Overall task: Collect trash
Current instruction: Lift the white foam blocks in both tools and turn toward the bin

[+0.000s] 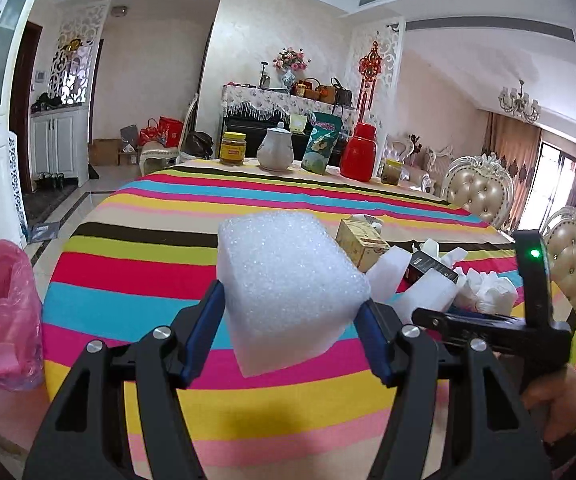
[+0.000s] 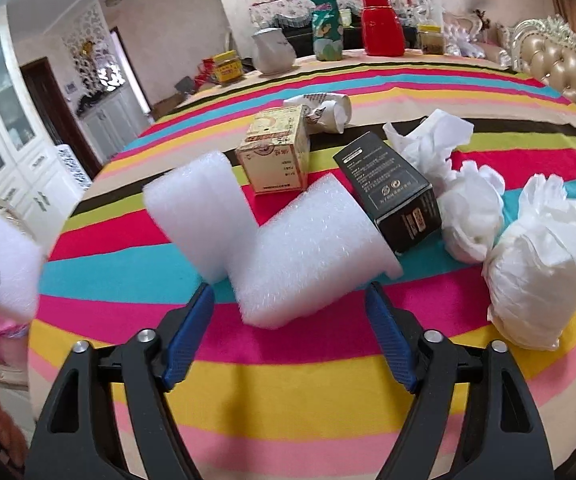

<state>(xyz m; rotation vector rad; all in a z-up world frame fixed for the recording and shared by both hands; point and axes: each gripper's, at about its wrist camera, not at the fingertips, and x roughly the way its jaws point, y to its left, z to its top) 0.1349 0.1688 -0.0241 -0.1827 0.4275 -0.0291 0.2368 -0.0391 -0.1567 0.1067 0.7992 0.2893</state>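
Striped tablecloth; black box with tiny, unreadable print

Left gripper raised above the table, blue pads clamped on a white foam block, right gripper tilted downward, jaws spread wide and empty, a hand gripping its handle

Foam blocks crowd right tool; left tablecloth bare.
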